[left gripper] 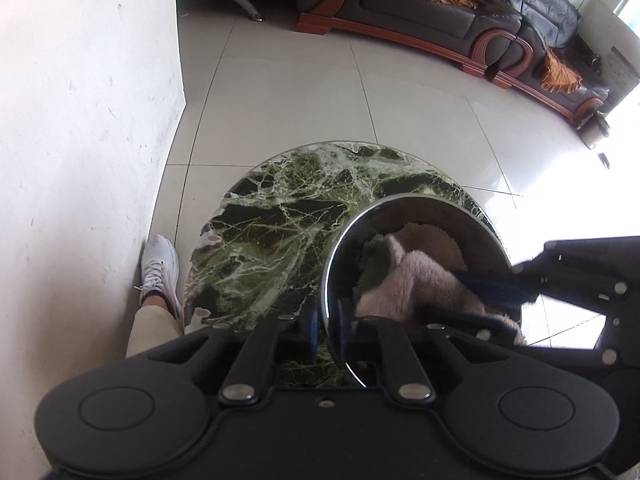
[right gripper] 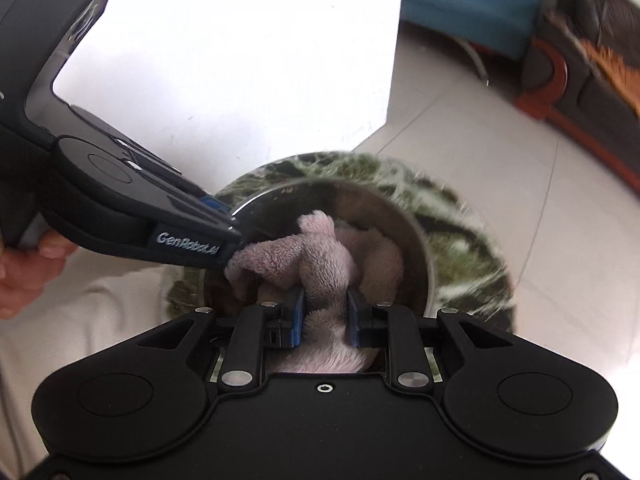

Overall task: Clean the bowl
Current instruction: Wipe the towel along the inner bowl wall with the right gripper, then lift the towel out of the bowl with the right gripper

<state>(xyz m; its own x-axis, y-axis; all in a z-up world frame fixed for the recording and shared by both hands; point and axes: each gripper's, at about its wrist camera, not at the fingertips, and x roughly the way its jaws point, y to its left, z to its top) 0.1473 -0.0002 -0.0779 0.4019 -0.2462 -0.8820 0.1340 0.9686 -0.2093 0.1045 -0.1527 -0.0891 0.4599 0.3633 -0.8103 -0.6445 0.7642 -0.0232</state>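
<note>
A shiny steel bowl (left gripper: 420,199) stands on a small round green marble table (left gripper: 272,232). My left gripper (left gripper: 327,322) is shut on the bowl's near-left rim, one finger outside the wall and one inside. A fluffy pink cloth (left gripper: 404,284) lies bunched inside the bowl. In the right wrist view my right gripper (right gripper: 326,308) is shut on that cloth (right gripper: 320,256), which fills the gap between its blue pads and reaches down into the bowl (right gripper: 360,186). The left gripper (right gripper: 230,226) comes in from the left onto the rim. The right gripper (left gripper: 496,292) enters the left wrist view from the right.
The table is small, with its round edge close around the bowl. A white wall (left gripper: 80,120) stands at the left, and a person's white shoe (left gripper: 160,268) sits beside it. Pale floor tiles (left gripper: 320,92) and a dark sofa (left gripper: 440,12) lie beyond. A hand (right gripper: 24,268) holds the left gripper's handle.
</note>
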